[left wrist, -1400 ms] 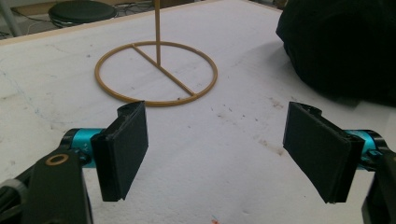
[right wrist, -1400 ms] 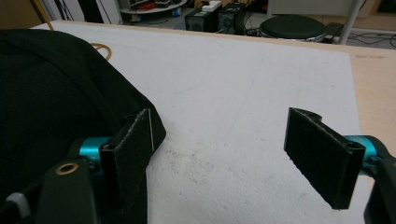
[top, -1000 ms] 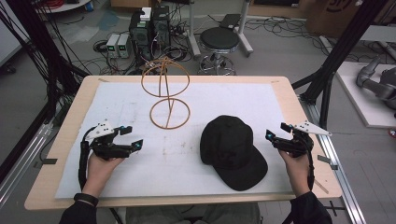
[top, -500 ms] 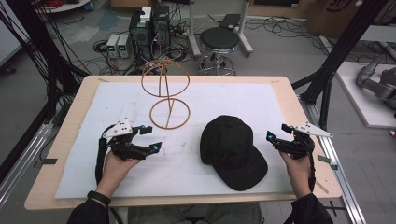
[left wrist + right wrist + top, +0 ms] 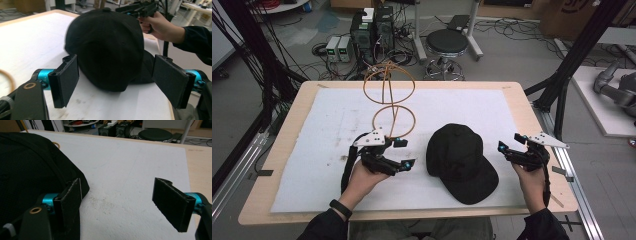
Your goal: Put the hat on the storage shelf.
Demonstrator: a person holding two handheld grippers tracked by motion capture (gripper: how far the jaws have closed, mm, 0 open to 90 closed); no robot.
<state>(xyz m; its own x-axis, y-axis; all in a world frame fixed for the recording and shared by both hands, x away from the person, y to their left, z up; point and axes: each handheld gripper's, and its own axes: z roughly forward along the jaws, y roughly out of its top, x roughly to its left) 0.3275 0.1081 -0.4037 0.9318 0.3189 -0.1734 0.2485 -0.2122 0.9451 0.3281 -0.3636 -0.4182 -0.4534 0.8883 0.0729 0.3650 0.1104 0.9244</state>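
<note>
Where the white mat (image 5: pixel 332 125) covers the bench (image 5: pixel 517 95), a black cap (image 5: pixel 460 161) lies right of centre, toward the near edge, crown up, with its brim pointing to the near right corner. Left gripper (image 5: pixel 404 154) sits just left of the cap, near the middle of the near half, jaws spread wide and holding nothing; in the left gripper view (image 5: pixel 115 82) the cap's crown (image 5: pixel 107 47) lies between and beyond the two pads, apart from both. Right gripper (image 5: pixel 508 143) is over the right edge of the bench, just beside the cap's right side, jaws also spread wide and empty; in the right gripper view (image 5: pixel 117 202) the cap (image 5: pixel 27 170) runs behind the left pad, contact not clear. An orange wire stand (image 5: pixel 389 100) of two hoops stands behind the left gripper, toward the far edge, its lower hoop near the grey plate (image 5: pixel 371 138).
</note>
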